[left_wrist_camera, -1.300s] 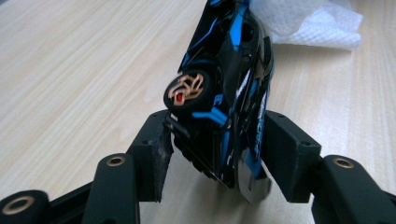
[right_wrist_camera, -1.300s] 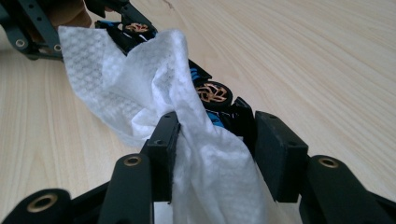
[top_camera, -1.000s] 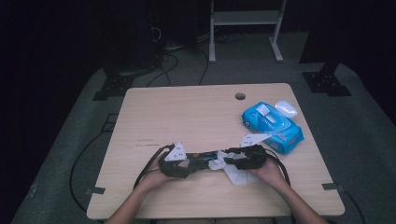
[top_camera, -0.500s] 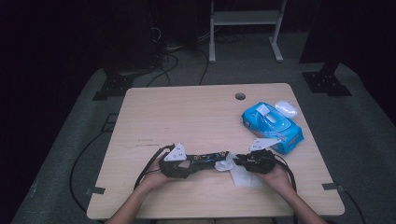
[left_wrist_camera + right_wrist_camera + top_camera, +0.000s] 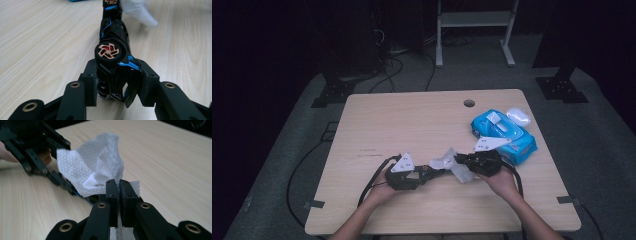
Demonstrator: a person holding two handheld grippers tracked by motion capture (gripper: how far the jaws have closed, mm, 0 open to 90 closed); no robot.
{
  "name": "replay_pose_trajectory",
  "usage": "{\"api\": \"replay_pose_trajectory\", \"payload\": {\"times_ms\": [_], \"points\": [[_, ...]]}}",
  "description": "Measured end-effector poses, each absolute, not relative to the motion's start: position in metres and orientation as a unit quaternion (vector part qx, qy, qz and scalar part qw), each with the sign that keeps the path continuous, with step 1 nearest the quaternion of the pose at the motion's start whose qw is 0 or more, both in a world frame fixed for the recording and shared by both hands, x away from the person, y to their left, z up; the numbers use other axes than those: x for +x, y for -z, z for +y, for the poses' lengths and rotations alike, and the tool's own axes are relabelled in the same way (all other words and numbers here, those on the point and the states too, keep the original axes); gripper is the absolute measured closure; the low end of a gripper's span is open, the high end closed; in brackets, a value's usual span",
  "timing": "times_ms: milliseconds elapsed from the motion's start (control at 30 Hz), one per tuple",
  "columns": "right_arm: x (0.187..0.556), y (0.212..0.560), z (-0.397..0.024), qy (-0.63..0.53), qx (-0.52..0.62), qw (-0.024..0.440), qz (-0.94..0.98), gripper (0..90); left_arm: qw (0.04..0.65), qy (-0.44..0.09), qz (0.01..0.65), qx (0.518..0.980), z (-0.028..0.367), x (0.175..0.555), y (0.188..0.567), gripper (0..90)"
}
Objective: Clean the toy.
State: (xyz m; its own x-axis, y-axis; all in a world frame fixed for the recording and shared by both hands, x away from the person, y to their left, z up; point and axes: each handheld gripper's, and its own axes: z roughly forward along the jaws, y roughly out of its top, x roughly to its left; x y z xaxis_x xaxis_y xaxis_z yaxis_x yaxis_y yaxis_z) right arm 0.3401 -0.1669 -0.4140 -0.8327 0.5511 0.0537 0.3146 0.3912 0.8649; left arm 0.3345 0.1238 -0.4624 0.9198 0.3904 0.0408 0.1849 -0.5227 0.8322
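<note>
A black toy car [image 5: 113, 50] with blue trim and copper wheels lies on its side, and my left gripper [image 5: 116, 82] is shut on its rear end. In the high view the left gripper [image 5: 424, 175] holds the car [image 5: 434, 172] just above the table's front middle. My right gripper [image 5: 118, 187] is shut on a white wipe [image 5: 97, 167], which drapes over the far end of the car. From above, the right gripper [image 5: 458, 160] and wipe [image 5: 446, 161] sit just right of the car.
A blue pack of wipes [image 5: 504, 132] and a small white object [image 5: 518, 116] lie at the right of the wooden table [image 5: 412, 120]. A cable hole [image 5: 469, 103] sits near the far edge. Cables trail off the table's front left.
The right gripper has moved the wipe a little up and away across the car's far end. The left gripper and car have stayed almost still.
</note>
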Motion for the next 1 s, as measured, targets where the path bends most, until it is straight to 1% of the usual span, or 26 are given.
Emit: {"api": "replay_pose_trajectory", "payload": {"times_ms": [167, 200, 267, 333, 433, 600, 733, 800, 900, 1000], "points": [[0.347, 0.426, -0.135, -0.474, 0.241, 0.105, 0.84, 85.0, 0.458, -0.112, 0.156, 0.868, 0.126, 0.335, 0.463, 56.7], [0.348, 0.428, -0.133, -0.471, 0.238, 0.106, 0.843, 83.9, 0.457, -0.11, 0.16, 0.868, 0.126, 0.336, 0.463, 54.9], [0.347, 0.427, -0.13, -0.467, 0.235, 0.118, 0.845, 77.2, 0.46, -0.109, 0.162, 0.866, 0.127, 0.338, 0.462, 55.2], [0.345, 0.425, -0.129, -0.467, 0.231, 0.131, 0.844, 73.6, 0.46, -0.108, 0.163, 0.866, 0.128, 0.339, 0.463, 55.5], [0.345, 0.425, -0.128, -0.473, 0.225, 0.13, 0.842, 71.3, 0.457, -0.115, 0.157, 0.868, 0.127, 0.339, 0.464, 55.0], [0.349, 0.429, -0.119, -0.48, 0.221, 0.111, 0.842, 69.3, 0.456, -0.121, 0.147, 0.869, 0.125, 0.338, 0.464, 55.7], [0.351, 0.43, -0.108, -0.493, 0.216, 0.095, 0.838, 69.5, 0.459, -0.127, 0.137, 0.869, 0.122, 0.337, 0.463, 57.6], [0.35, 0.43, -0.101, -0.491, 0.213, 0.095, 0.839, 73.4, 0.458, -0.129, 0.136, 0.869, 0.122, 0.336, 0.463, 57.9], [0.351, 0.434, -0.095, -0.494, 0.212, 0.094, 0.838, 82.1, 0.458, -0.127, 0.138, 0.869, 0.123, 0.337, 0.463, 57.8], [0.352, 0.433, -0.097, -0.493, 0.213, 0.097, 0.838, 84.9, 0.457, -0.128, 0.139, 0.869, 0.123, 0.336, 0.462, 57.9]]}}
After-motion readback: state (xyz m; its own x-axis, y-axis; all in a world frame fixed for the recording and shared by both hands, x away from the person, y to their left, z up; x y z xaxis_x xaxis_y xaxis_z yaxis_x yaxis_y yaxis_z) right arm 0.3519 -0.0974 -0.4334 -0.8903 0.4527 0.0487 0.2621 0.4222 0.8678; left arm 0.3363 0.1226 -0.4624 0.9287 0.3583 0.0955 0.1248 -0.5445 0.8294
